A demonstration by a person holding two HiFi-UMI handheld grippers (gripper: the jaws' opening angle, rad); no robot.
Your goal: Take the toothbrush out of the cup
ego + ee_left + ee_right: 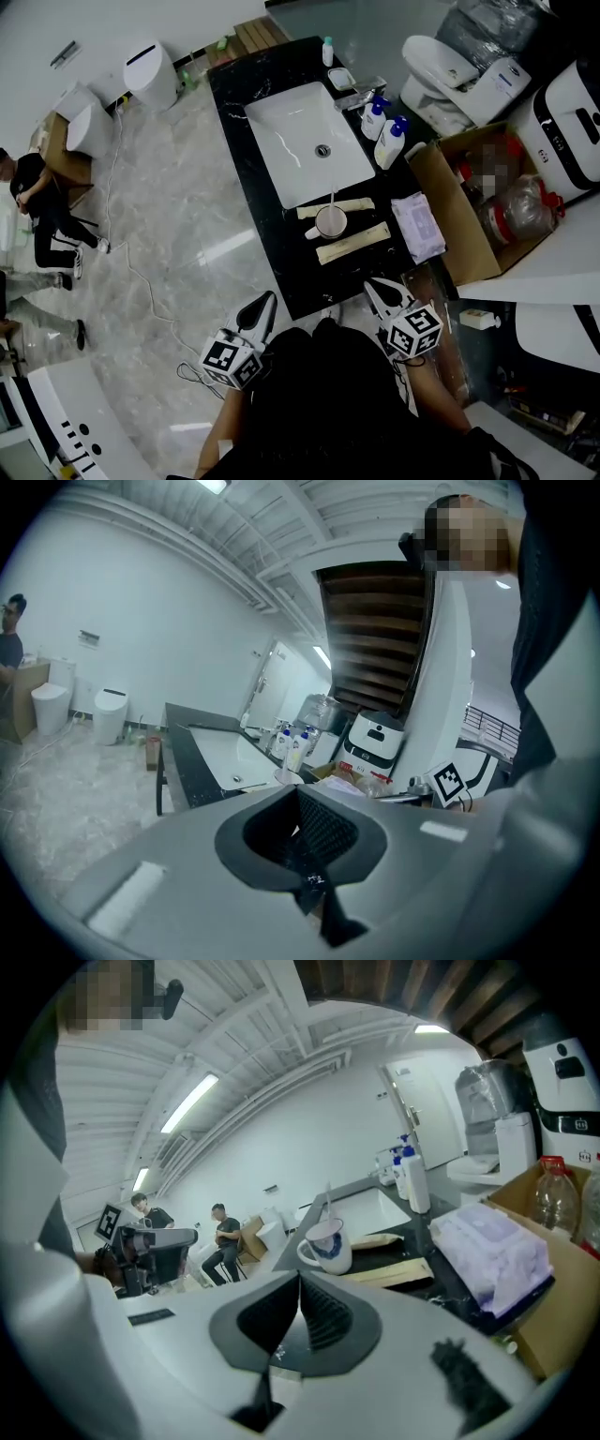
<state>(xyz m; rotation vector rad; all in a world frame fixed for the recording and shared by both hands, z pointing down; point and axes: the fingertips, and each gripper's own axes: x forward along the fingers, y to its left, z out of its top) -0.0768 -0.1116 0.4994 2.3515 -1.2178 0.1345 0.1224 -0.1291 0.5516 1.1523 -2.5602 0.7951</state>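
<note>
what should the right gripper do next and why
Probably open the right gripper and move it forward toward the toothbrush: its jaws are together, it hangs short of the cup, and the toothbrush stands in that cup, untouched.

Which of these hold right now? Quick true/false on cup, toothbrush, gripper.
1. The toothbrush stands in the cup. True.
2. The right gripper holds the toothbrush. False: it is shut on nothing, short of the cup.
3. The cup sits in the sink. False: it sits on the black counter, between two beige rolls.
4. Two pump bottles stand beside the sink. True.
</note>
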